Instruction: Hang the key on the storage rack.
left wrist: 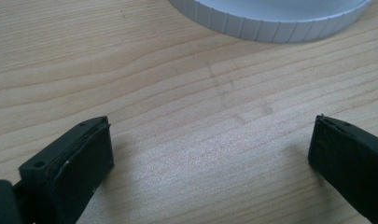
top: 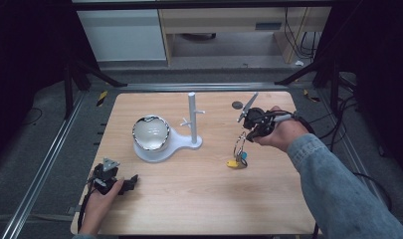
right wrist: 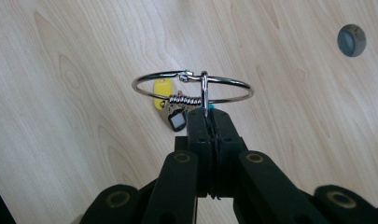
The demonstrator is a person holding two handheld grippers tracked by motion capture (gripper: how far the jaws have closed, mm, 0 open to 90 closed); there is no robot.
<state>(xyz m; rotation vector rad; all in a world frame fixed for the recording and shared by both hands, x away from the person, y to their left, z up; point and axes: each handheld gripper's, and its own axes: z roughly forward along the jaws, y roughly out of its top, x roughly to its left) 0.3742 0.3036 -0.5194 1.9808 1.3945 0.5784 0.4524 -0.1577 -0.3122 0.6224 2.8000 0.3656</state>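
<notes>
right hand-held gripper (right wrist: 207, 122): jaws pressed together on a metal key ring (right wrist: 191, 87), pinching it at the ring's near edge, middle of the right gripper view; in the high view it sits right of centre (top: 252, 119), held in a hand with a denim sleeve (top: 338, 189)
key ring: large silver loop, lifted off the surface and hanging from the jaws; in the high view it dangles below the gripper (top: 240, 144), right of centre
tags: a yellow tag (right wrist: 161, 91) and a small dark tag with a pale face (right wrist: 177, 121) hang from the ring with a short metal coil; in the high view the yellow tag (top: 232, 163) sits lowest, whether it touches the wood cannot be told
left hand-held gripper (left wrist: 210, 154): jaws stand wide apart with nothing between them, bare wood under them; in the high view it rests at the lower left (top: 112, 180)
surface (top: 199, 199): pale wooden board, centre of the high view
white stand (top: 193, 122): upright post with short pegs on a white base, centre of the high view; its ribbed rim shows at the top of the left gripper view (left wrist: 270, 25)
shiny bowl (top: 151, 132): sits on the stand's base, left of the post
grey disc (right wrist: 351, 40): small round spot on the wood, upper right of the right gripper view
</notes>
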